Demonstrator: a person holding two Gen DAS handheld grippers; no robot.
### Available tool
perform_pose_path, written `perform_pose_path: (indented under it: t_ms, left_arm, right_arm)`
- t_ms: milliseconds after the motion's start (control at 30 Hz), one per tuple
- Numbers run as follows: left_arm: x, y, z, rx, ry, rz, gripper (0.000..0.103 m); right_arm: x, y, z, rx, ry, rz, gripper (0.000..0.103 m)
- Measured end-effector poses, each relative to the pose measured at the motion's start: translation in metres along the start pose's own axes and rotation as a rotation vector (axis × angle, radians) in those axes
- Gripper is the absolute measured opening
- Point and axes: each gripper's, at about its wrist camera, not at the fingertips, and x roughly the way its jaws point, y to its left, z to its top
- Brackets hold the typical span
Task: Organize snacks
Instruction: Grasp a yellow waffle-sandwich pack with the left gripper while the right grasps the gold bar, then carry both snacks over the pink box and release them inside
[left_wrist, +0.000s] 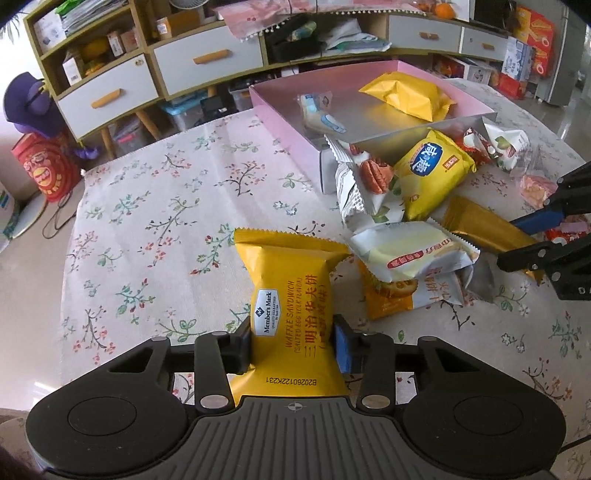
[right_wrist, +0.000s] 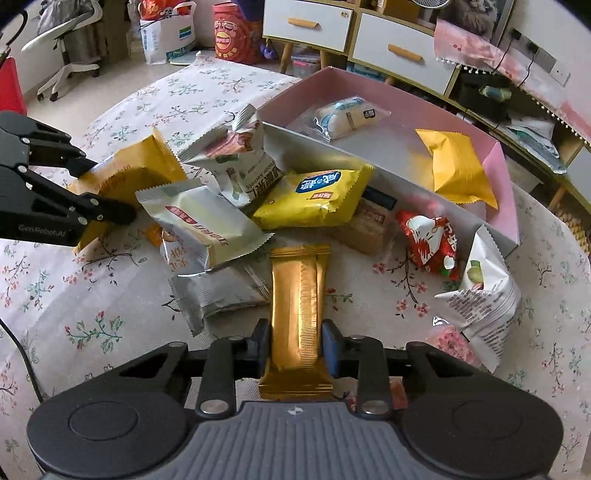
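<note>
My left gripper (left_wrist: 293, 341) is shut on a yellow waffle sandwich packet (left_wrist: 291, 295), held over the floral tablecloth; it also shows in the right wrist view (right_wrist: 129, 173). My right gripper (right_wrist: 295, 345) is shut on a long gold bar wrapper (right_wrist: 297, 306), seen from the left wrist view too (left_wrist: 480, 229). A pink box (left_wrist: 280, 129) at the back holds a yellow packet (left_wrist: 406, 94) and a white-blue packet (left_wrist: 319, 112). A pile of loose snacks (right_wrist: 258, 199) lies in front of the box.
The round table has a floral cloth (left_wrist: 147, 221). A red packet (right_wrist: 432, 240) and a white pistachio bag (right_wrist: 484, 291) lie at the right. Cabinets with drawers (left_wrist: 192, 61) stand behind the table. An office chair (right_wrist: 62, 48) stands at the far left.
</note>
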Motion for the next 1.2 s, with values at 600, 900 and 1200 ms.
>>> perform_pose_path:
  t_ms: [600, 900, 1200]
  left_arm:
    - [-0.021, 0.0, 0.003, -0.008, -0.039, 0.0, 0.037]
    - [-0.034, -0.007, 0.006, 0.012, -0.075, 0.007, 0.037]
    - [-0.052, -0.014, 0.012, 0.017, -0.116, 0.005, 0.037]
  right_arm:
    - [-0.018, -0.008, 0.008, 0.002, -0.039, -0.006, 0.011]
    - [-0.031, -0.01, 0.008, -0.006, -0.062, -0.005, 0.011]
    - [-0.045, -0.015, 0.007, -0.006, -0.089, 0.0, 0.01]
